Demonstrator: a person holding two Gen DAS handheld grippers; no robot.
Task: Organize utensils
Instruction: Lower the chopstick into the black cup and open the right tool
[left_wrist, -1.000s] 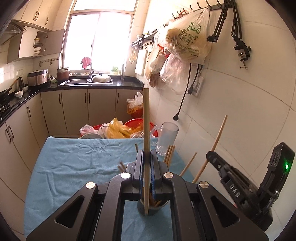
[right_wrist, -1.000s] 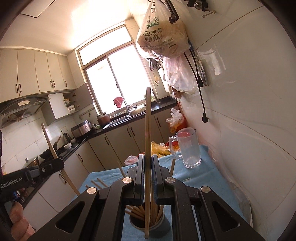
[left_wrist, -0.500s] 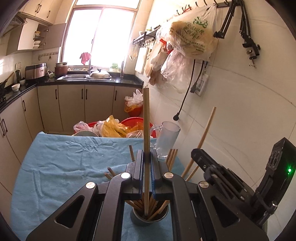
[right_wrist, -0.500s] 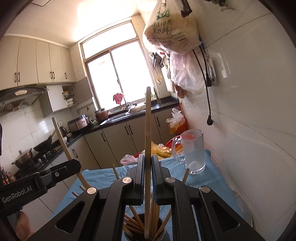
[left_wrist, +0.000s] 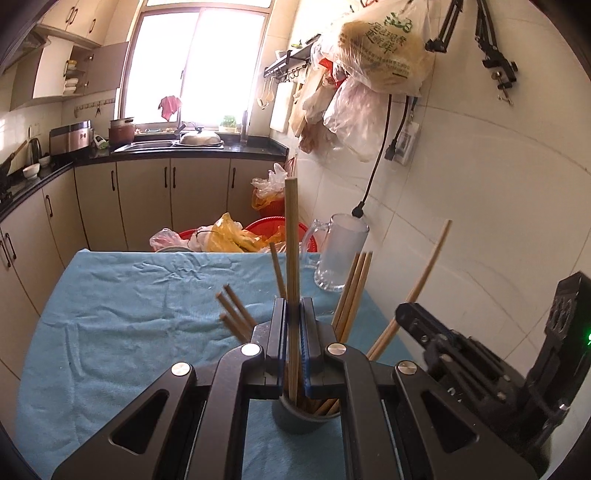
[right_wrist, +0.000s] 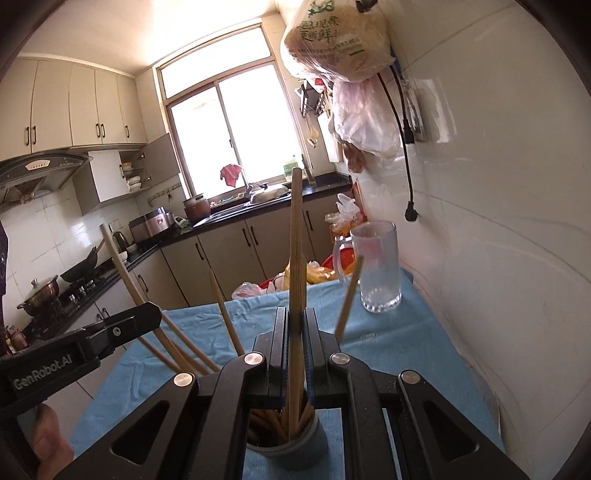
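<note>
Simultaneously, the left gripper (left_wrist: 291, 332) and right gripper (right_wrist: 293, 332), each clamped on one chopstick (left_wrist: 291, 258), lower them into the grey holder (right_wrist: 288, 448); release should follow.

1. Chopsticks (left_wrist: 291, 258): pale wood, matt.
2. Holder cup (right_wrist: 295, 448): grey, matt, possibly plastic.
3. Table cloth (left_wrist: 129, 314): blue fabric, creased, soft nap.
4. Mug (right_wrist: 378, 273): clear glass, glossy.
5. Wall tiles (left_wrist: 480, 203): white, glossy.
6. Gripper frames: black plastic, semi-matt.
</note>
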